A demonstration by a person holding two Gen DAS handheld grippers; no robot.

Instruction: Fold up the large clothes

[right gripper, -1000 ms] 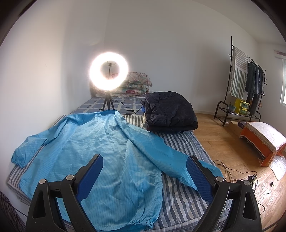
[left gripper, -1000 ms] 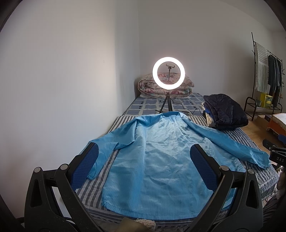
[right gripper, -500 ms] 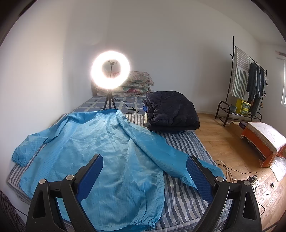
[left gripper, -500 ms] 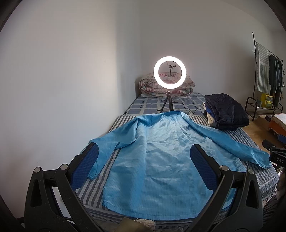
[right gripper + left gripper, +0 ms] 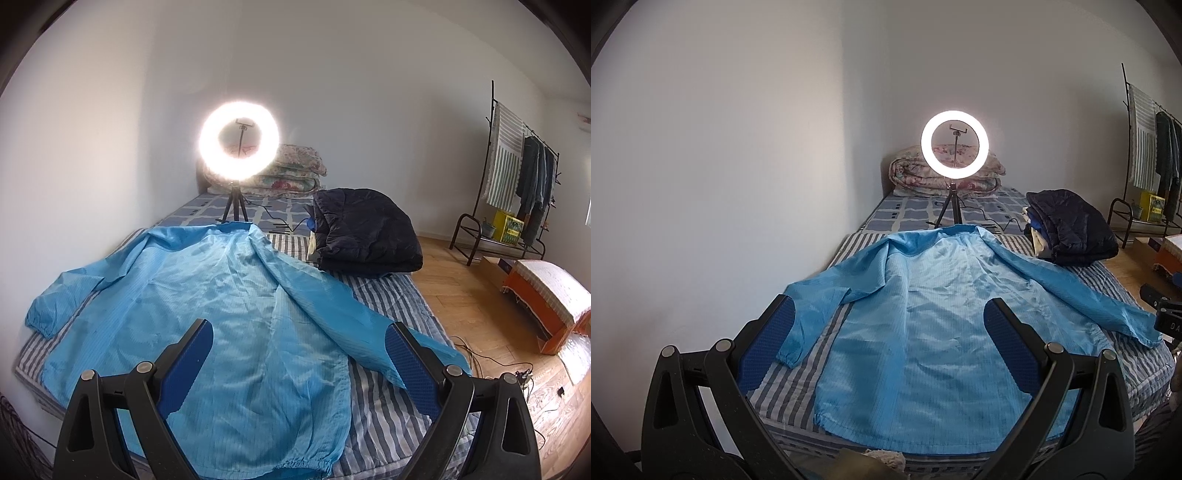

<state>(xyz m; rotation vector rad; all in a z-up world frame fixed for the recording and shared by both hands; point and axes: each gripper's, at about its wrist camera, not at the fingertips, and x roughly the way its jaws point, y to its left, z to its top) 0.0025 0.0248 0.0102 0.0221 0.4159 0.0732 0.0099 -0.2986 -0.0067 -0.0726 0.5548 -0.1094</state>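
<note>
Left wrist view: the left tongs (image 5: 886,339) hang wide apart and empty above the hem of the thin light-blue long-sleeved coat (image 5: 934,332), which lies flat on the striped bed (image 5: 827,332), sleeves spread, likely laid out ready for folding.

Right wrist view: the right tongs (image 5: 297,354) gape equally, gripping nothing, above the coat's right sleeve (image 5: 354,325), probably the first fold.
</note>
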